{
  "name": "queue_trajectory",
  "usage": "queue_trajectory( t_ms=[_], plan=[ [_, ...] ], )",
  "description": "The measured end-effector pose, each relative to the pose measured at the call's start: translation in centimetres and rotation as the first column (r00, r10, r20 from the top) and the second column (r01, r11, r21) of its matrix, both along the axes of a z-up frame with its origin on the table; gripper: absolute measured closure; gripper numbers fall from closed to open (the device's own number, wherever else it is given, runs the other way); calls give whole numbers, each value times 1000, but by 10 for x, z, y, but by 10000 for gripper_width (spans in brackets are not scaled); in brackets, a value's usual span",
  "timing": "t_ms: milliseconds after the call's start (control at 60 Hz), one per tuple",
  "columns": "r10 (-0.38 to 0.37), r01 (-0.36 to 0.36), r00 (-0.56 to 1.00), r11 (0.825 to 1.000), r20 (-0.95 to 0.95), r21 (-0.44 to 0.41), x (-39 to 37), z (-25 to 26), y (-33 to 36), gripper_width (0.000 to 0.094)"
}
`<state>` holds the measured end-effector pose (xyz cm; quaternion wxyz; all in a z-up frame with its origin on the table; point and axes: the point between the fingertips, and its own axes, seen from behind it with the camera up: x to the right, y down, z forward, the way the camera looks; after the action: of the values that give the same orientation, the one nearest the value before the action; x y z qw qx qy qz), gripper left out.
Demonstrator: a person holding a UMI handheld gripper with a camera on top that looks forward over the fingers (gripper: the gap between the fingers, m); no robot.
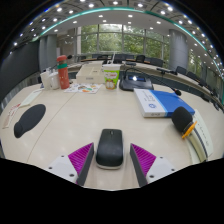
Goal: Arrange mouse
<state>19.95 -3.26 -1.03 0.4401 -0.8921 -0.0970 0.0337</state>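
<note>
A pale beige table point(80, 118) carries everything. A black mouse point(109, 148) lies flat on it between the gripper point(110, 160) fingers, with a gap at each side. Off to the left lies a dark oval mouse pad point(29, 120). Well beyond the fingers, to the right, a blue-and-white box point(160, 102) rests on the surface, with a black-and-yellow object point(184, 121) just beside its near end. At the far side stand a red bottle point(63, 72) and a laptop point(134, 78).

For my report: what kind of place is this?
Probably an office or study hall: a long table, ceiling lights and big windows. A mouse stands between the open gripper fingers.
</note>
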Motion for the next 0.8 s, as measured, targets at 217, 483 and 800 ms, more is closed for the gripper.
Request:
queue_trajectory(
  t_ms=[217,483,800],
  plan=[
    [32,-32,999,999,-1,-8,-5,-2,14,473],
    [-52,52,999,998,14,-39,3,3,14,608],
    [-126,122,992,986,24,115,-62,125,21,615]
  ],
)
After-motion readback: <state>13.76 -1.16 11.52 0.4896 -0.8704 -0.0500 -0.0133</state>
